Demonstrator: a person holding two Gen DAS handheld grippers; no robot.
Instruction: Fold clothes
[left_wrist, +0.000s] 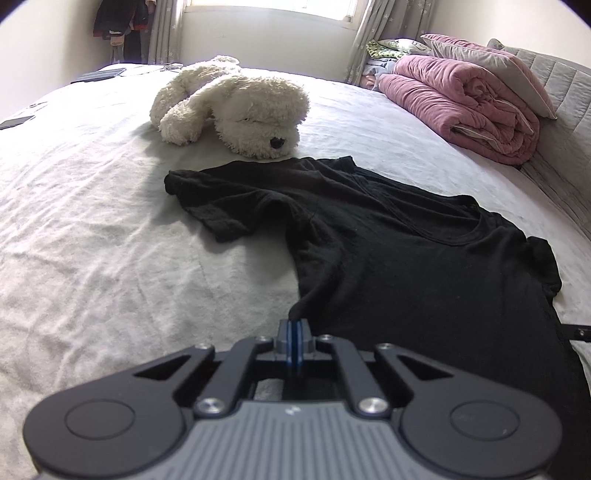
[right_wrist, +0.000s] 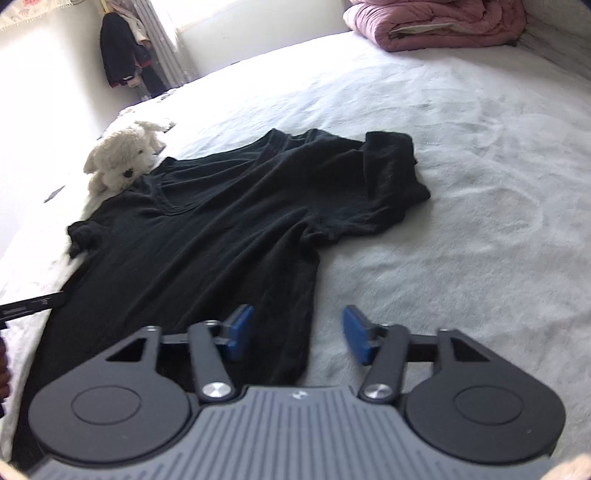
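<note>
the left gripper (left_wrist: 294, 326) has its blue pads pressed together, and the tips sit right at the near edge of the black t-shirt (left_wrist: 388, 236); whether a fold of cloth is caught between them cannot be told. the shirt lies spread on the white bed cover (left_wrist: 92, 240), running ahead and to the right of these fingers, with one short sleeve (left_wrist: 207, 199) stretched out ahead and to their left. beyond the shirt's far edge lies a white plush dog (left_wrist: 236, 110), touching or just beside the cloth. well ahead to the right is a folded pink quilt (left_wrist: 461, 103).

the right gripper (right_wrist: 297, 334) has its fingers (right_wrist: 356, 332) spread, nothing pinched. the side edge of the shirt (right_wrist: 221, 229) lies between them: the left pad is over the black cloth, the right pad over bare bed cover (right_wrist: 461, 221). the other sleeve (right_wrist: 391, 166) is bunched up ahead and slightly right of these fingers.
</note>
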